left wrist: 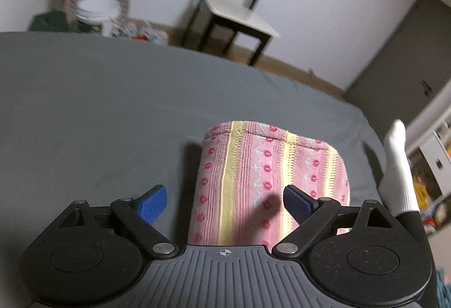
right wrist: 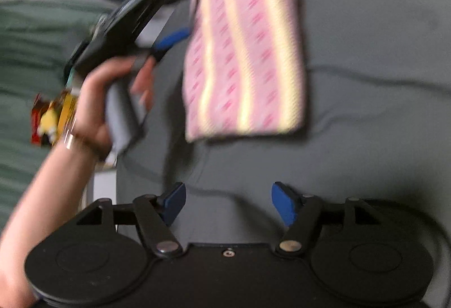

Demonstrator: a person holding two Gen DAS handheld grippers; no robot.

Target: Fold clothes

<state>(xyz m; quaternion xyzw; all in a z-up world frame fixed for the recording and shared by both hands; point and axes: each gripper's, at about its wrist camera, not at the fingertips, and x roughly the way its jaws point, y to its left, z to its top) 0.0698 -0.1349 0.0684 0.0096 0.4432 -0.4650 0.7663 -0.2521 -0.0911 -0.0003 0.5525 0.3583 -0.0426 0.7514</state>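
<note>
Grey fabric covers a wide, flat surface (left wrist: 98, 110), a bed or padded table, in a plain room with white walls. Behind it stand a small white-topped side table (left wrist: 239, 17) with dark legs and a blurred heap of clutter around a white tub (left wrist: 97, 9).

On the grey cover lies a pink garment (left wrist: 267, 181) with pale yellow stripes and rows of small red dots. It already sits as a tidy, narrow rectangle with rounded, doubled edges, so it appears folded at least once. Whether it is finished or awaits another fold, the pictures cannot settle.

The left gripper (left wrist: 225, 203) hovers low over the near end of the garment. Its two blue-padded fingers stand wide apart and grip nothing. One pad sits over the bare cover just left of the cloth; the other sits over the cloth's right part. That straddling pose would suit either letting go or reaching in.

From the right wrist view, the person's hand (right wrist: 95, 107) grasps the left gripper's handle beside the garment's long edge; motion blur softens everything there. The right gripper (right wrist: 228, 203) hangs over bare grey cover near the garment's short end, clear of it. Its fingers are likewise spread wide and empty.

A white sock (left wrist: 400, 167) rises at the far right edge.
</note>
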